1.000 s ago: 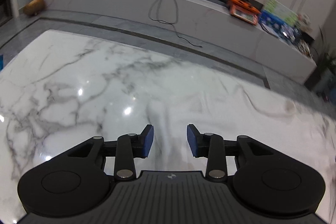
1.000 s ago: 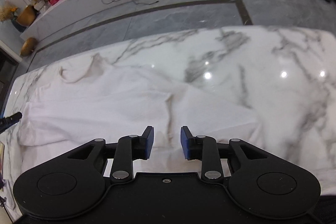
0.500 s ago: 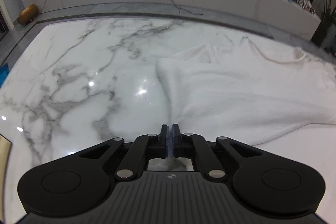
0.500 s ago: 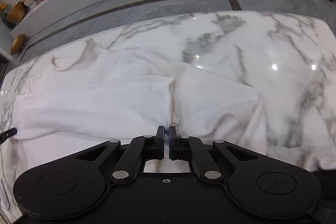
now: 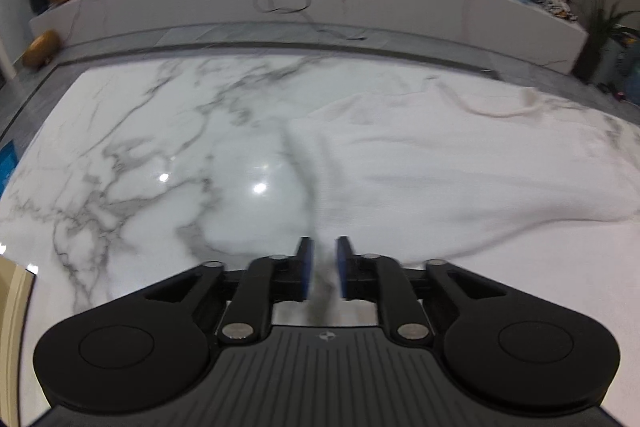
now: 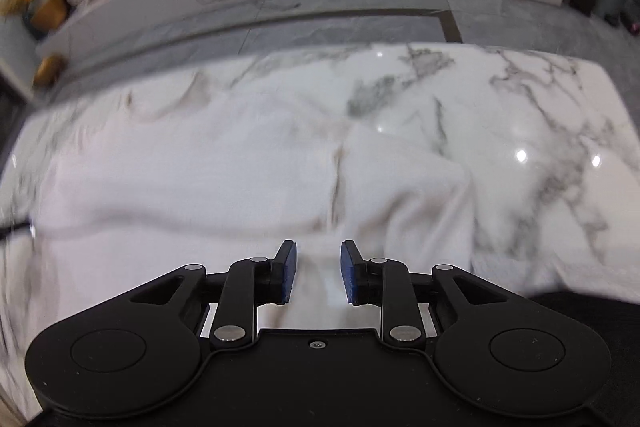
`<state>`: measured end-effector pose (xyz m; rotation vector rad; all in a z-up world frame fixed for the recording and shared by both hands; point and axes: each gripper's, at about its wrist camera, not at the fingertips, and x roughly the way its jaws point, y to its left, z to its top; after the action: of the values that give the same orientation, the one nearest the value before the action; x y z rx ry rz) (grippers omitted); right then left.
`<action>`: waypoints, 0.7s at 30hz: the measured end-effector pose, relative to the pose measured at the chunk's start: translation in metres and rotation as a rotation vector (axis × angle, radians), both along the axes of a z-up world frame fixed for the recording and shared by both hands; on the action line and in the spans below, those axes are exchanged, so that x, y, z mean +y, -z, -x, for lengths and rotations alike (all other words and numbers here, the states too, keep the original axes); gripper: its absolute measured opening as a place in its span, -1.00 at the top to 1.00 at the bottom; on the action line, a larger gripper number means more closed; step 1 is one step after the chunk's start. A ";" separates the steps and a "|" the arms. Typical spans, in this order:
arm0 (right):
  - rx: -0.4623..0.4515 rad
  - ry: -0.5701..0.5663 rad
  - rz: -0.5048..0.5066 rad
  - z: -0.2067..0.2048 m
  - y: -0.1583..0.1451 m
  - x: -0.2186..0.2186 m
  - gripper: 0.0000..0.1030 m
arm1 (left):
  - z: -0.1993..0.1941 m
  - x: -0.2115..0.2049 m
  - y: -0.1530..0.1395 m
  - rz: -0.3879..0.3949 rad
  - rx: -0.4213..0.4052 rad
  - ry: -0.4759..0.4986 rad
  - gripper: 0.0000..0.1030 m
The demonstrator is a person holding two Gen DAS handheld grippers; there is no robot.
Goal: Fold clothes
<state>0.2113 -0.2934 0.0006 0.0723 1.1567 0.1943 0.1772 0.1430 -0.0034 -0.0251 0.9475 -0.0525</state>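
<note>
Both grippers, pinched on the white garment (image 5: 460, 179) half a second back, have just been opening — left gripper (image 5: 323, 267) and right gripper (image 6: 316, 277) parted, cloth released, one fold laid; next calls for a fresh edge.

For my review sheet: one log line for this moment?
garment: white, on marble table | left gripper: open, just released | right gripper: open, just released

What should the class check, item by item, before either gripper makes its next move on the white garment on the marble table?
1. Left gripper released, jaws having just opened: ok.
2. Right gripper released, jaws having just opened: ok.
3. Nothing pinched between either pair of pads: ok.
4. White garment resting on the marble table, not hanging off: cannot tell; its near edge is hidden.
5. Garment flat: not ok; ridges and creases show.
6. Fold finished: cannot tell.
</note>
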 end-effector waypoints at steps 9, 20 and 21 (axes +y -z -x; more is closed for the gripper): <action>0.142 -0.044 0.041 0.084 0.016 0.010 0.49 | 0.050 -0.054 -0.007 0.063 0.047 0.165 0.52; 0.115 -0.028 0.047 0.121 0.032 0.032 0.49 | 0.103 -0.096 -0.001 0.093 0.097 0.267 0.48; 0.108 -0.028 0.054 0.123 0.032 0.033 0.86 | 0.106 -0.099 -0.001 0.119 0.099 0.270 0.48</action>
<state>0.0887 -0.2608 -0.0317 0.0191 1.2700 0.1862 0.0714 0.0438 -0.0020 -0.0094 1.0407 -0.3596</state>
